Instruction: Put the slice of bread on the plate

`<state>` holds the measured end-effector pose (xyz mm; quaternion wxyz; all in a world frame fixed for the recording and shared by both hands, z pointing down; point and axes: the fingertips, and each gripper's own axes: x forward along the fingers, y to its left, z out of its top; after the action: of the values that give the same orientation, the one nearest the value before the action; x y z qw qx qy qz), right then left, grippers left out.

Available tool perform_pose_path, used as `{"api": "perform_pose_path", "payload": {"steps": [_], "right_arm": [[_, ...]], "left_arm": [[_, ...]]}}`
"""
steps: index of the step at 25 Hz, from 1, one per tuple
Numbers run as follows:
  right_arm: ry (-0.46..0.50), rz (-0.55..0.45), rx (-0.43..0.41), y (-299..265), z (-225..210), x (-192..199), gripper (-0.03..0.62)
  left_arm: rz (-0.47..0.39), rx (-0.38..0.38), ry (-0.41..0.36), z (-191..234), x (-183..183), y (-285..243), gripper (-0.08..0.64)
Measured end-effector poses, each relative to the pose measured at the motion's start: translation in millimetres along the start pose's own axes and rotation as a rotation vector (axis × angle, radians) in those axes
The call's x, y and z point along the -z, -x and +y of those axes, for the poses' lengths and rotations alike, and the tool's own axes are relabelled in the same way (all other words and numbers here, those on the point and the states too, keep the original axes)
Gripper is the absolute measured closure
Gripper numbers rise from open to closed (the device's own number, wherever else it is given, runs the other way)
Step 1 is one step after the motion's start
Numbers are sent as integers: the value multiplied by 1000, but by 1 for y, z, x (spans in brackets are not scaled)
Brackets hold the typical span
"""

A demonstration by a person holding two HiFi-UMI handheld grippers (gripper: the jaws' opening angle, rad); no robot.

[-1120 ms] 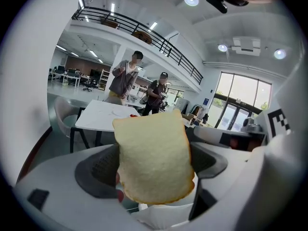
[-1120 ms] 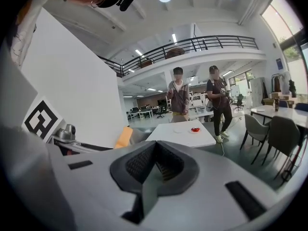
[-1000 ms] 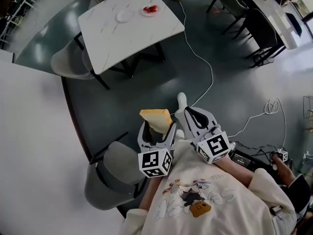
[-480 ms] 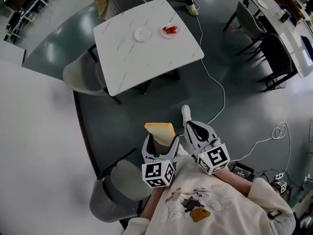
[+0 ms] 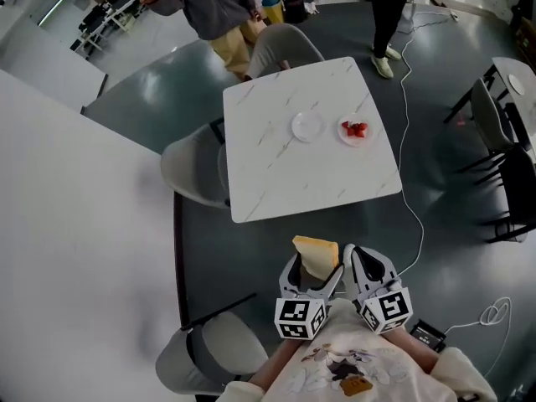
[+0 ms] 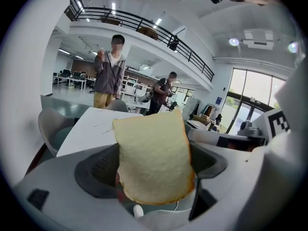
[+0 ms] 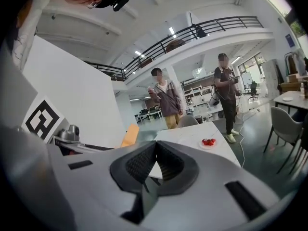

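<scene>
My left gripper (image 5: pixel 315 268) is shut on a slice of bread (image 5: pixel 316 255), held upright close to my chest; the slice (image 6: pixel 153 158) fills the left gripper view between the jaws. Beside it my right gripper (image 5: pixel 362 260) is shut with nothing between its jaws (image 7: pixel 155 166). Ahead stands a white marble table (image 5: pixel 276 166) with an empty white plate (image 5: pixel 307 126) near its middle and a second plate holding red pieces (image 5: pixel 354 130) to its right. The bread's edge (image 7: pixel 129 134) shows at the left in the right gripper view.
A grey chair (image 5: pixel 194 167) stands at the table's left and another (image 5: pixel 283 48) at its far side. Two people (image 5: pixel 219 2) stand beyond the table. A white cable (image 5: pixel 408 107) runs over the floor on the right. A white wall (image 5: pixel 75 224) is on my left.
The table has come much closer and more to the middle of the head view. Both grippers kept their places near my chest, the bread still held.
</scene>
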<state>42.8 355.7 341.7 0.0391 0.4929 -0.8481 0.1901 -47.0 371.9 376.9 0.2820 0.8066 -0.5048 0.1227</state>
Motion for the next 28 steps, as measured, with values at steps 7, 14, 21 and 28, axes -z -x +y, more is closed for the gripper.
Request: {"api": "perform_pose_path", "payload": {"steps": [7,14,21,28], "right_arm": [[-34,-44,14,-36,-83,-43,586],[-74,-41,-6,-51,-113,-51,586],[-85,-24,-40,-68,-119,-49,586],[-56,14,-71,-95,-110,-45,586]], "left_arm": [[-5,-8,-13,-19,-45,-80,92],[-6,-41,-8,-24,-64,-104,92],[4,-82,15,-15,-64,-111,92],[-6,-78,35,5,-77,-124,92]]}}
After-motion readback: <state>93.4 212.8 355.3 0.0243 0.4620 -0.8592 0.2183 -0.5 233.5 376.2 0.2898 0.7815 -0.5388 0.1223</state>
